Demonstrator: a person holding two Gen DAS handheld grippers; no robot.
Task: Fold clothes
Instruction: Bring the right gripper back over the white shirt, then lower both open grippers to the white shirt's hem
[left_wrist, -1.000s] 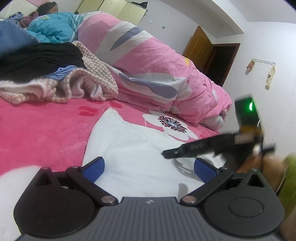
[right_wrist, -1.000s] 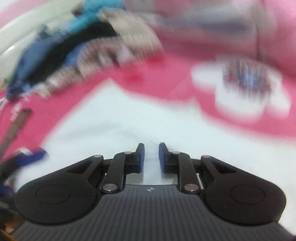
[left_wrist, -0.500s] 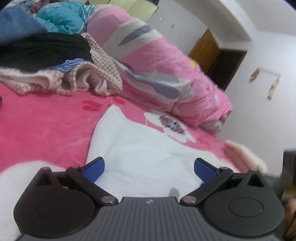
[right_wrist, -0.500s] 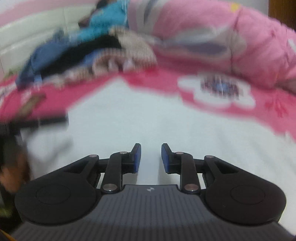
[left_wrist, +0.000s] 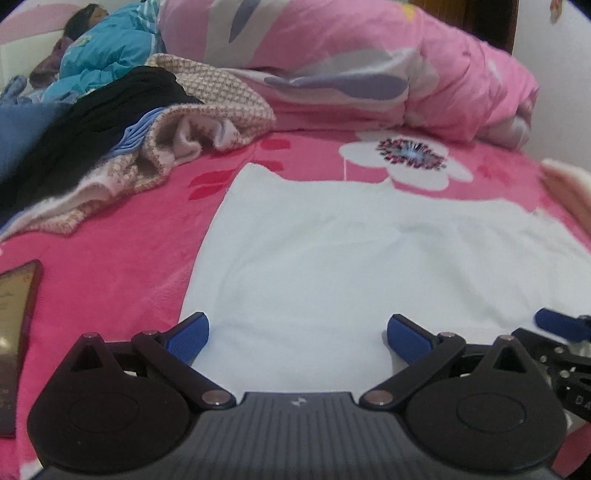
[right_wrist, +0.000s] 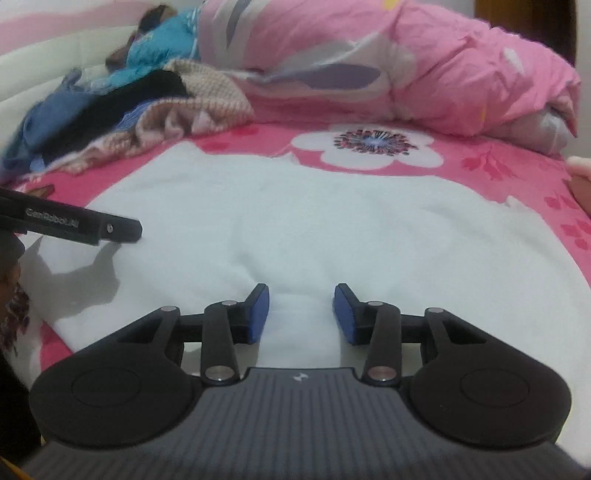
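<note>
A white garment (left_wrist: 351, 251) lies spread flat on the pink flowered bed cover (left_wrist: 103, 258); it also shows in the right wrist view (right_wrist: 295, 221). My left gripper (left_wrist: 297, 334) is wide open and empty, low over the garment's near left part. My right gripper (right_wrist: 301, 314) is partly open and empty, low over the garment's near middle. In the right wrist view the left gripper's finger (right_wrist: 85, 225) reaches in from the left. In the left wrist view a blue fingertip (left_wrist: 557, 321) of the right gripper shows at the right edge.
A pile of clothes (left_wrist: 110, 122) (black, blue, beige knit) lies at the back left. A rolled pink duvet (left_wrist: 369, 62) runs along the back. A phone (left_wrist: 14, 332) lies on the cover at the left. A hand (right_wrist: 580, 177) shows at the right edge.
Both grippers have dropped lower toward the garment and turned to face the duvet. The right gripper's jaws have opened wider. The left gripper has stayed wide open.
</note>
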